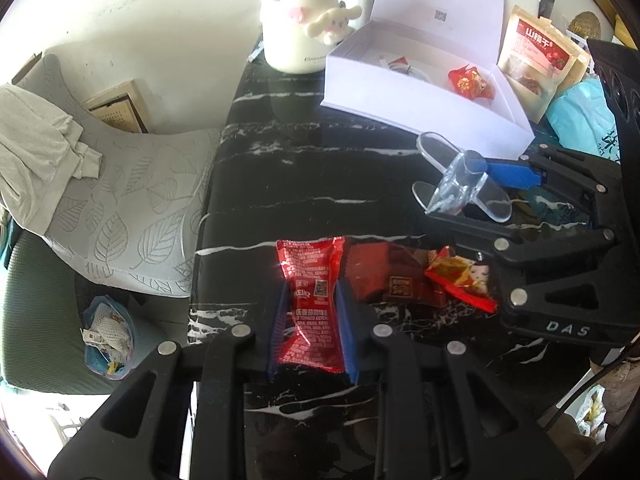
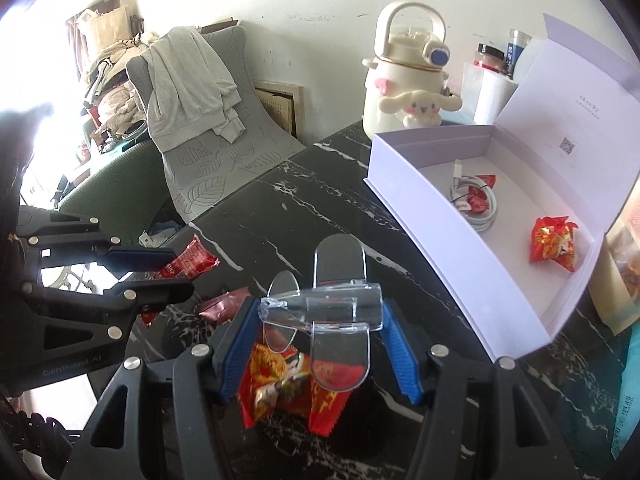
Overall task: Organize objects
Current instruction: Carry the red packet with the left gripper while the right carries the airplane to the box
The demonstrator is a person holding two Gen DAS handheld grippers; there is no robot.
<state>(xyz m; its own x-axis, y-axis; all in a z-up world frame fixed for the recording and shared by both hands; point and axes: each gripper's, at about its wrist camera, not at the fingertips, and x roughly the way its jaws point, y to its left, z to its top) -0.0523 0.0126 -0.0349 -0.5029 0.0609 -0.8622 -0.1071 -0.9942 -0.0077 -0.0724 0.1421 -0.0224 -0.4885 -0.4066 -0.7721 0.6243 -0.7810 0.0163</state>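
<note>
left wrist view: left tool [image 1: 312, 320] clamps ketchup packet [image 1: 310, 304] over black marble table [image 1: 280, 184], white wall [image 1: 160, 20] behind.

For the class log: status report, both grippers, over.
Left gripper shut on ketchup packet. Right gripper holds clear stand. White box open, path clear.

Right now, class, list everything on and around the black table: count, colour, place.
White box: one, lid open, table's far side.
Cable: one, white, coiled in box.
Red snack packets: two in box; one on table beneath right gripper.
Brown sachet: one, mid-table.
Ketchup sachet: one, red, in left gripper.
Clear acrylic stand: one, in right gripper.
Kettle-shaped bottle: one, cream, behind box.
Pouch: one, tan, beside box.
Left gripper: black, blue pads.
Right gripper: same.
</note>
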